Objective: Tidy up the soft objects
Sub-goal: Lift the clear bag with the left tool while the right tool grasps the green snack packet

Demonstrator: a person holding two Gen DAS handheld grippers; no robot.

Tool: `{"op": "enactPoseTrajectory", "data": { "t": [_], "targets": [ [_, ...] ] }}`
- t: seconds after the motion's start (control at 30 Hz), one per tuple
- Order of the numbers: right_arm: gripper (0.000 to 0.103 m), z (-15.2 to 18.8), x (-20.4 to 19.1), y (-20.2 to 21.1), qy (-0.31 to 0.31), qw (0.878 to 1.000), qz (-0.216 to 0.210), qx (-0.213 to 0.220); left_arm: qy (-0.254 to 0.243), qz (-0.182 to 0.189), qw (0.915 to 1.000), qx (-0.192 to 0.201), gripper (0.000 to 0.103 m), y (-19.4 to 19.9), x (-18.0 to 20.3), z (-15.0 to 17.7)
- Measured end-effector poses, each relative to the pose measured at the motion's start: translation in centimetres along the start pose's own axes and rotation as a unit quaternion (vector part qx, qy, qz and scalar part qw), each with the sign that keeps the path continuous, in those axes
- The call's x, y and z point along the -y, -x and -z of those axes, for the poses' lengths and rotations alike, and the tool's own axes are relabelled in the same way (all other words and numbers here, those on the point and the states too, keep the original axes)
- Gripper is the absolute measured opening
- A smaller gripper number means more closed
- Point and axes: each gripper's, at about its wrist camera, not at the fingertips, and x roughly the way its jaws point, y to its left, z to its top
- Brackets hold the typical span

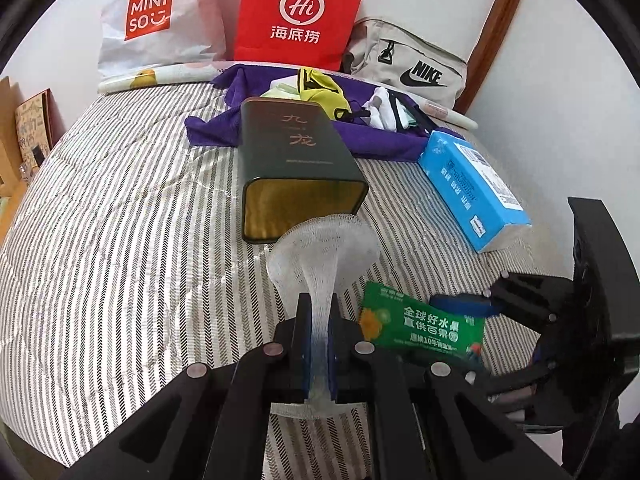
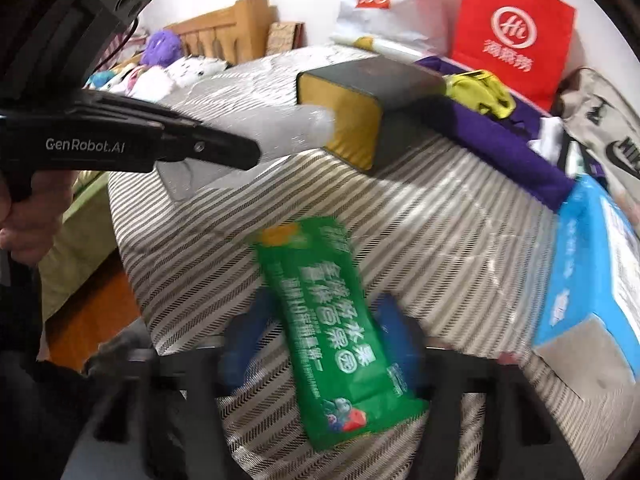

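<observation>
My left gripper (image 1: 319,312) is shut on a white foam mesh sleeve (image 1: 326,246), held just in front of the open end of a dark green tin box (image 1: 296,160) lying on its side on the striped bed. In the right wrist view the sleeve (image 2: 296,128) nearly touches the tin's gold-lined mouth (image 2: 340,120). My right gripper (image 2: 320,344) is open, its blue pads either side of a green snack packet (image 2: 332,336) lying on the bed. The packet (image 1: 424,324) also shows in the left wrist view.
A blue tissue pack (image 1: 468,188) lies right of the tin. Behind it a purple cloth (image 1: 360,132) holds yellow and white soft items. A red bag (image 1: 300,12), a Miniso bag (image 1: 152,16) and a Nike pouch (image 1: 416,68) stand at the back. Plush toys (image 2: 168,60) lie far left.
</observation>
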Motion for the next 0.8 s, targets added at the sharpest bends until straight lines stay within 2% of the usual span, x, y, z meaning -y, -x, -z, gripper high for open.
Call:
{"op": "enactPoseTrajectory", "data": {
  "t": [0.1,0.23,0.43,0.63,0.73,0.8],
  "targets": [
    [0.036,0.7,1.3,0.7,-0.045,0.999,0.01,-0.008,0.002,0.004,1.0,0.003,0.006,0.2,0.1,0.1],
    [0.035,3.1,3.8,2.6,-0.111,0.992,0.06,-0.014,0.004,0.006,1.0,0.002,0.006,0.2,0.3,0.3],
    [0.036,5.9,7.8,4.7,-0.196,0.975,0.103,-0.026,0.019,0.011,0.9997,-0.012,0.006,-0.4,0.4,0.8],
    [0.046,7.0,8.5,5.2,-0.195,0.975,0.102,-0.02,0.024,0.016,0.9992,-0.027,0.006,-1.1,1.0,0.9],
    [0.046,6.9,8.0,4.7,-0.178,0.977,0.119,0.0,0.022,0.014,0.9991,-0.034,0.007,-1.7,1.3,1.1],
    [0.043,7.0,7.7,4.9,-0.18,0.976,0.121,0.012,0.021,0.009,0.9988,-0.044,0.013,-2.3,1.4,1.2]
  ]
}}
